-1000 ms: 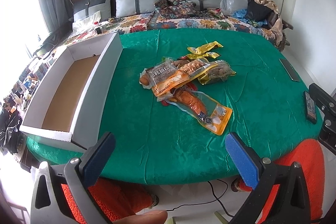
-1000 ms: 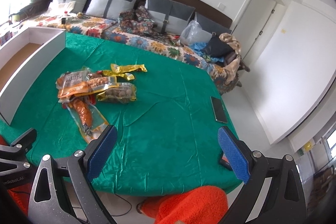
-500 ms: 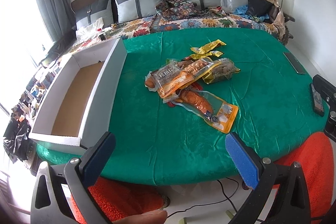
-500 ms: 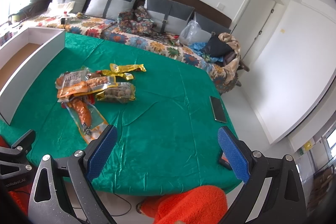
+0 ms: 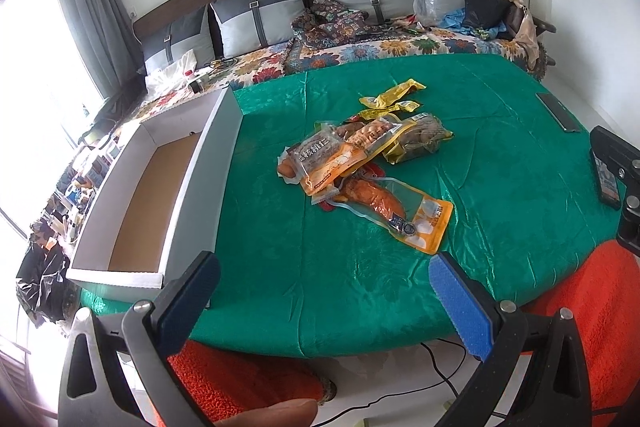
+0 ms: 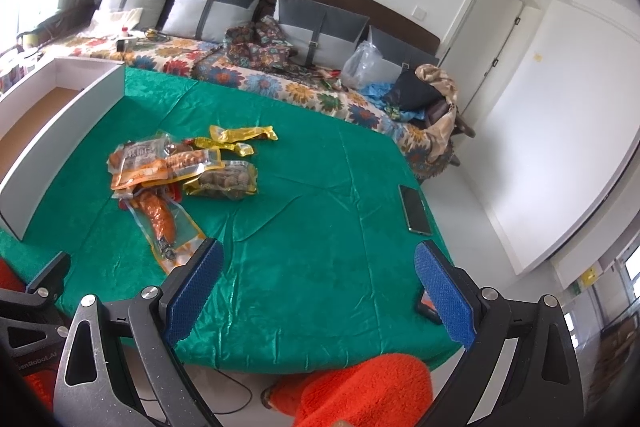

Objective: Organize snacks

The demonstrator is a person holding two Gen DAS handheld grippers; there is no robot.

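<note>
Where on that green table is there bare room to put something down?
Bare green cloth lies between the snack pile and the phone, and along the near edge. The white box holds nothing. The middle, around the pile, is crowded.

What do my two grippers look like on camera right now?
Both match: the left gripper and right gripper have black skeletal frames with triangular cut-outs, silver bolts and blue textured pads. Partial white lettering marks the left one's frame in the right view.
</note>
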